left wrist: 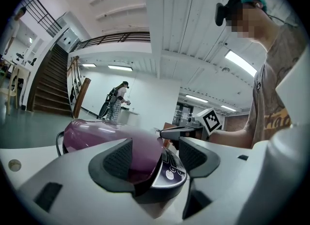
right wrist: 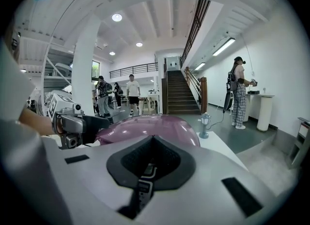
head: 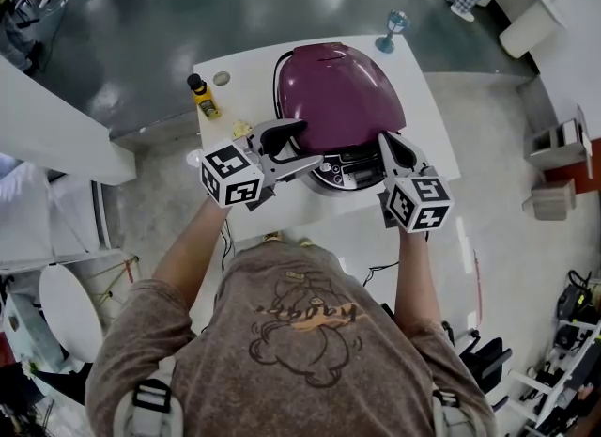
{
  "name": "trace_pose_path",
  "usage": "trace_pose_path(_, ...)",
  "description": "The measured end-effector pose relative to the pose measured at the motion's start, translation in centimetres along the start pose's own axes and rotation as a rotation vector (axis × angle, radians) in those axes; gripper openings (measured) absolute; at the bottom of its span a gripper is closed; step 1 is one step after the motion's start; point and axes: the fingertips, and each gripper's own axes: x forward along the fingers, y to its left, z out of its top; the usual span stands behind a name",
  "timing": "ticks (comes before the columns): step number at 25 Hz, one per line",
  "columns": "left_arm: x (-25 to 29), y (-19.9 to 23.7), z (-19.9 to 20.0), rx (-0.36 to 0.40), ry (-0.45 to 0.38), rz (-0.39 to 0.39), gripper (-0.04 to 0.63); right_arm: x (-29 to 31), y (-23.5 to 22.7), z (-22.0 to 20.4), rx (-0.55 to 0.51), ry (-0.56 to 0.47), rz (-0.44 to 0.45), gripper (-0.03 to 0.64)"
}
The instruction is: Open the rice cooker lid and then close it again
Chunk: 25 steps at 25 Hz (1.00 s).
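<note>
The rice cooker (head: 338, 97) stands on the white table (head: 427, 97) with its glossy purple lid down. Its silver control panel (head: 349, 174) faces me at the near side. My left gripper (head: 302, 144) is open, its jaws spread at the cooker's front left edge. In the left gripper view the left gripper (left wrist: 155, 158) frames the lid (left wrist: 111, 137) and the panel (left wrist: 169, 171) with nothing gripped. My right gripper (head: 387, 139) is shut and empty at the front right of the cooker. In the right gripper view the right gripper (right wrist: 152, 158) points at the lid (right wrist: 150, 125).
A yellow bottle (head: 203, 97) with a dark cap and a small yellowish item (head: 241, 129) sit at the table's left. A blue goblet (head: 394, 26) stands at the far right corner. A person (right wrist: 238, 91) stands by a white counter beyond the table.
</note>
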Motion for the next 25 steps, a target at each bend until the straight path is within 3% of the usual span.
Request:
trace_pose_path(15, 0.3, -0.3, -2.0, -0.022, 0.049, -0.019, 0.316, 0.8, 0.2, -2.3, -0.069, 0.134, 0.002, 0.006)
trace_pose_path(25, 0.4, -0.5, -2.1, -0.036, 0.052, -0.02, 0.297, 0.9, 0.1, -2.5, -0.026, 0.187, 0.024, 0.006)
